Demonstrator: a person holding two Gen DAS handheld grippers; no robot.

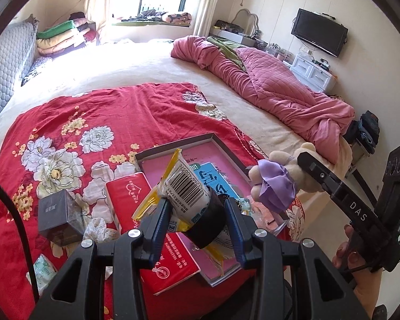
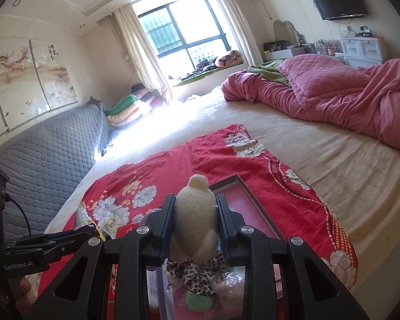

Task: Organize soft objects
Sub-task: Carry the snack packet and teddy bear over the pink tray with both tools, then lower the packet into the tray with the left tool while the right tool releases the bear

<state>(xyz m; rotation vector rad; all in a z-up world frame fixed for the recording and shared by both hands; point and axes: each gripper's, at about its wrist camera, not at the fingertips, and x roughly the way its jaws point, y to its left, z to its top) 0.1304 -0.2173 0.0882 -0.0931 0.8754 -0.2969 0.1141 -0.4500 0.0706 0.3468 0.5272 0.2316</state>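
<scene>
My left gripper [image 1: 197, 208] is shut on a yellow-and-white snack packet [image 1: 184, 186] with a barcode, held above the pink-lined shallow box [image 1: 218, 144] on the red floral cloth [image 1: 93, 122]. A blue packet [image 1: 216, 178] lies in the box. My right gripper [image 2: 196, 216] is shut on a cream plush toy [image 2: 196, 213] wearing a leopard-print scarf, held over the box [image 2: 242, 184]. In the left wrist view the plush [image 1: 304, 157] shows a purple bow [image 1: 277, 184] at the box's right edge.
A red tissue pack [image 1: 130, 194], a dark cube box [image 1: 58, 216] and small packets [image 1: 44, 269] lie on the cloth. A pink quilt [image 1: 274, 85] is heaped at the far right of the bed. A grey padded headboard [image 2: 48, 157] stands left.
</scene>
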